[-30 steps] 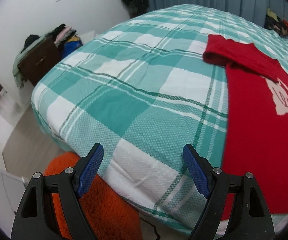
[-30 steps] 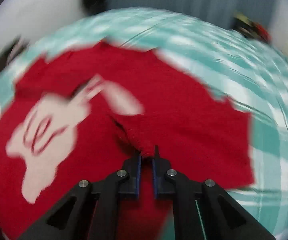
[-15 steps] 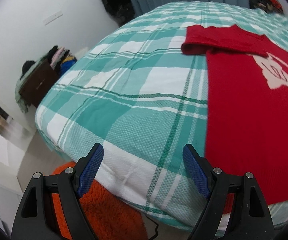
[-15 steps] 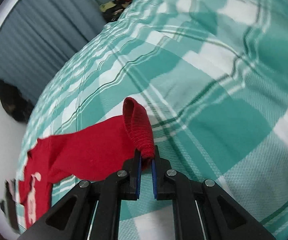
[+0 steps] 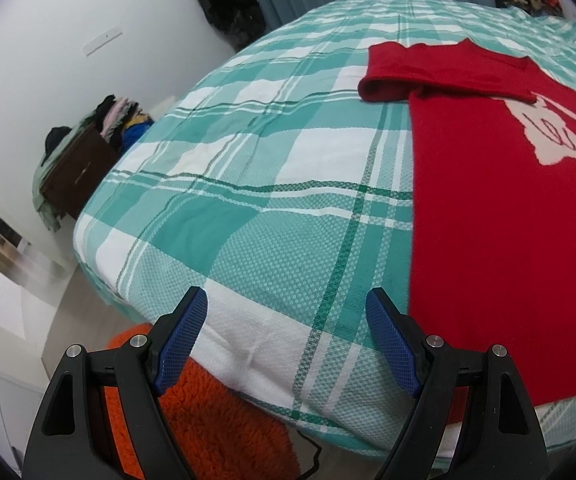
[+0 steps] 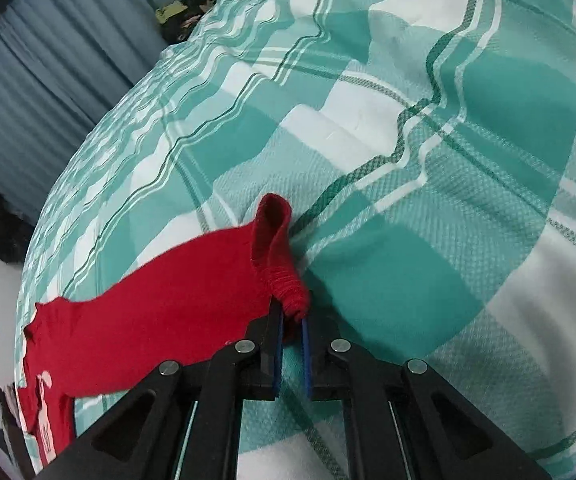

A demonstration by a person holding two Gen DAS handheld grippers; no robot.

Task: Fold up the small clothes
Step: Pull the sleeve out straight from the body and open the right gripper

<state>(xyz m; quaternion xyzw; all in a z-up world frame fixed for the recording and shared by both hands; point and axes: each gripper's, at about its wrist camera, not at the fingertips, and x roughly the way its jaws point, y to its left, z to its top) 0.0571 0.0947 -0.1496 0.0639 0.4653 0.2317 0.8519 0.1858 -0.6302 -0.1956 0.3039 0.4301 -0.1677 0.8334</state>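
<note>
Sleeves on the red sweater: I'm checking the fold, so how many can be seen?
2. One sleeve lies folded across the red sweater; the other sleeve stretches out, cuff pinched in the right gripper.

Red sweater (image 6: 175,304) sleeve, formerly over the chest, now outstretched (cuff in right gripper (image 6: 292,316)).

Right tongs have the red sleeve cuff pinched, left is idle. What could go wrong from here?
1. The right tongs grip only the tip of the sleeve cuff of the red sweater; a tug may slip it free.
2. The plaid bedsheet is already wrinkled beside the cuff; dragging the sleeve could bunch it further.
3. The left tongs are open and clear of the sweater, so nothing pins the body; it may slide with the pull.
</note>
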